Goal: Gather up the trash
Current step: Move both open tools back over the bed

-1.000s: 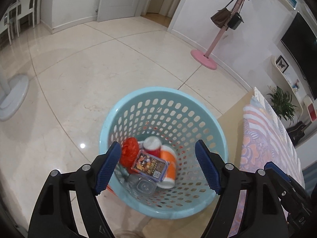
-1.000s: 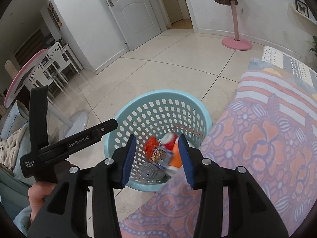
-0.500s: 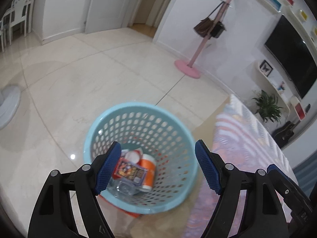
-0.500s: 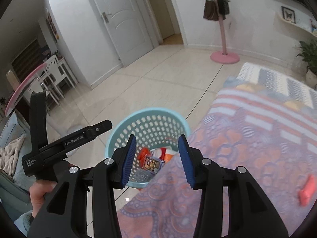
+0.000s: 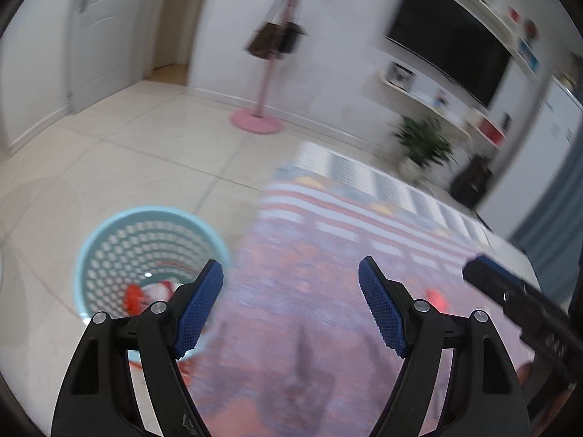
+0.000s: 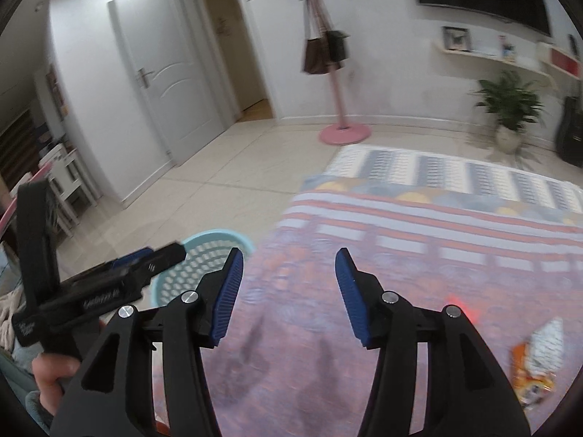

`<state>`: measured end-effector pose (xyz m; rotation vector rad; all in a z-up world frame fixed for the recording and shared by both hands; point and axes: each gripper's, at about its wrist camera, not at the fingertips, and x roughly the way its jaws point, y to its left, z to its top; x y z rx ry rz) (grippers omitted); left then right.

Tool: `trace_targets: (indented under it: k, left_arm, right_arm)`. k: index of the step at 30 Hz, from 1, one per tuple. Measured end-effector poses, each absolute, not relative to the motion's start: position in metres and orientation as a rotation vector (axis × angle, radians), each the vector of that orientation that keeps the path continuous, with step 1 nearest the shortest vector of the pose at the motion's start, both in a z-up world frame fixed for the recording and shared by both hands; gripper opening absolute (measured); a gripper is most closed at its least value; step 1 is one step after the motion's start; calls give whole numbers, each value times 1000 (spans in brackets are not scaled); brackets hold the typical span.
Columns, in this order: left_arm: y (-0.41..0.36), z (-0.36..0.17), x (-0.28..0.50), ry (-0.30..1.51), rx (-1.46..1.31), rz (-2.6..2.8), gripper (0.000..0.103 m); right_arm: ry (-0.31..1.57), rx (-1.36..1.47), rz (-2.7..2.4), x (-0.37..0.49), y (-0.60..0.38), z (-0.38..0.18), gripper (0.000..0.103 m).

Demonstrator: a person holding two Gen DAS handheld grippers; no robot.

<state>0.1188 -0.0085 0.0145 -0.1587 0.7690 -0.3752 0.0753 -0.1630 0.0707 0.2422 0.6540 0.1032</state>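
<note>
A light blue perforated basket (image 5: 109, 247) stands on the tiled floor beside the patterned tablecloth (image 5: 328, 255); red and white trash lies at its bottom. My left gripper (image 5: 291, 306) is open and empty, above the cloth's left part. My right gripper (image 6: 288, 291) holds nothing and its jaws are opening over the cloth. A small red piece (image 5: 435, 296) lies on the cloth to the right, blurred. An orange and white snack wrapper (image 6: 539, 357) lies at the right edge in the right wrist view. The basket (image 6: 211, 244) shows partly behind the left gripper (image 6: 145, 258).
A pink coat stand (image 6: 342, 109) with hanging bags stands on the floor beyond the cloth. A potted plant (image 6: 510, 109) and a dark guitar case stand by the far wall, under a television. A white door (image 6: 164, 83) is at the left. A hand (image 6: 54, 371) holds the left gripper.
Both grippers have lifted away from the basket and swung right over the patterned cloth. The basket has slid to the lower left in both views. The right jaws stand wider apart.
</note>
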Motion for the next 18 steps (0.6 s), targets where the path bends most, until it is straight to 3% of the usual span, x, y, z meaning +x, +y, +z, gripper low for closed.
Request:
trace_targets:
  k: [11,18]
  left_arm:
    - [-156,-7,54,832,45,-666,75]
    - [-204,-30,64,878,96,-709,77]
  right_arm:
    - [676,323,-259,-17,-318,43,56]
    - [735,421,-402,-52,-389,2,56]
